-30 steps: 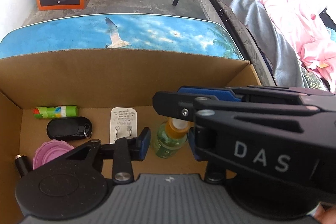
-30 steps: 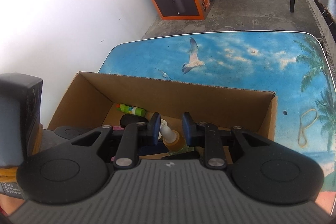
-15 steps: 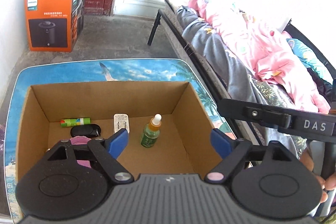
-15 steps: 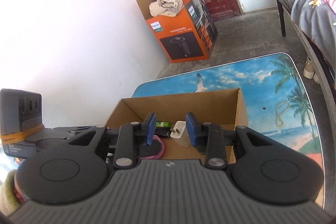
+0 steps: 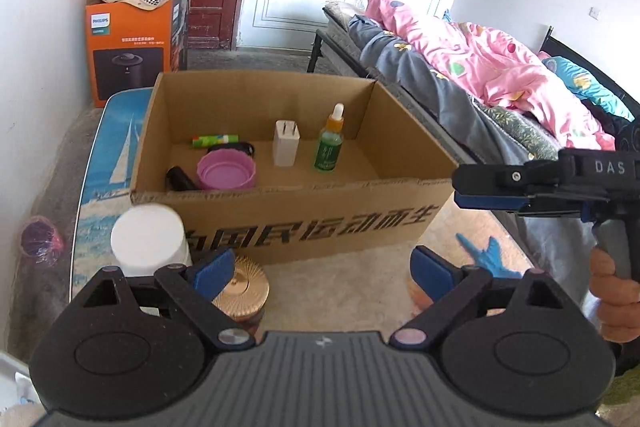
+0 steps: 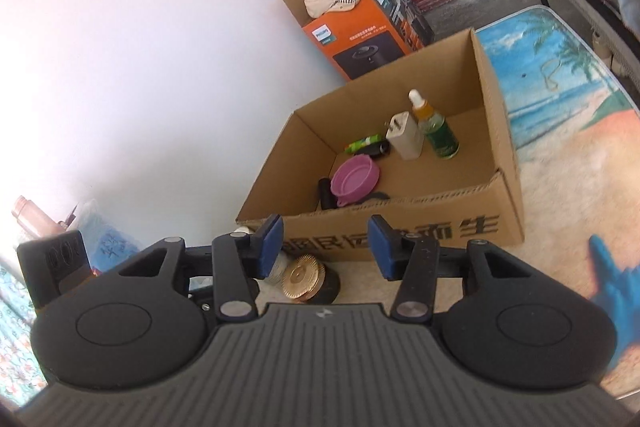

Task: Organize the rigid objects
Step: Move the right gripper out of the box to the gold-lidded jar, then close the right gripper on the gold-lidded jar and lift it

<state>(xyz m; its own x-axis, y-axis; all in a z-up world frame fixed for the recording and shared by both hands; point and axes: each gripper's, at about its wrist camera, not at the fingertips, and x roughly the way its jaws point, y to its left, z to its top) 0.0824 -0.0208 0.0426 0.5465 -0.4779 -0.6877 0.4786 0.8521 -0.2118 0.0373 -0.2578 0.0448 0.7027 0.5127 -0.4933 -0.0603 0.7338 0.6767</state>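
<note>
While both our grippers hang clear of the box (image 5: 304,215), the sorting looks partly done.
Box: it sits on the beach-print table (image 5: 114,163), open top toward us, so we can drop things straight in.
Inside: dropper bottle (image 5: 329,147) and charger (image 5: 286,143) stand upright at the back; green tube (image 5: 215,140), black fob (image 6: 378,148), pink lid (image 5: 226,171) and a dark cylinder (image 5: 180,181) lie to their left.
Left gripper (image 5: 322,269): jaws opening, spread wide, nothing between them.
Right gripper (image 6: 322,247): jaws opening, partly spread, nothing between them.
Still outside: gold-lidded jar (image 5: 240,291) and white cup (image 5: 148,239), just in front of the box wall; we judge these the next picks.
Left view only: the right gripper from the side, a hand (image 5: 614,301) on its grip, and the bed (image 5: 480,75).
Right view only: a rose bottle (image 6: 30,217) at far left, and bare table right of the box.
</note>
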